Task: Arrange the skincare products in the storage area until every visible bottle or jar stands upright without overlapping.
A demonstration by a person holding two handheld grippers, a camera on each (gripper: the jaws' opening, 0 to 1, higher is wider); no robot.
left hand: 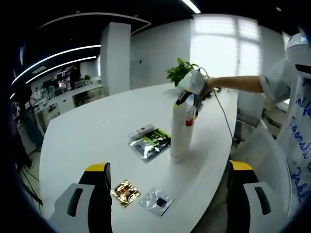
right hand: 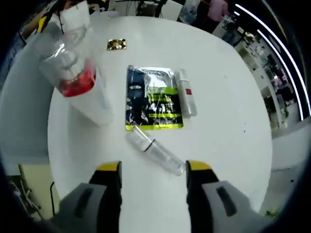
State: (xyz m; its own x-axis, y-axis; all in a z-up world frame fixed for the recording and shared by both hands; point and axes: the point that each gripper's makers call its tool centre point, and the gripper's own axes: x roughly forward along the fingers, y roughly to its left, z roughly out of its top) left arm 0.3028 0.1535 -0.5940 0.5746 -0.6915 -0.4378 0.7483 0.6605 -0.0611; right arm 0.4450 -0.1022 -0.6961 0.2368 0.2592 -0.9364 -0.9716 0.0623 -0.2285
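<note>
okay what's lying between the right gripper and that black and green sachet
A clear tube lies on its side there, between the right gripper and the sachet, in the right gripper view.

A white table carries a tall bottle, a sheet-mask packet, two tubes lying flat and small sachets ahead of the claws.

Bare counter lay wide open right of the sachet; the tall upright bottle blocked the left approach.
</note>
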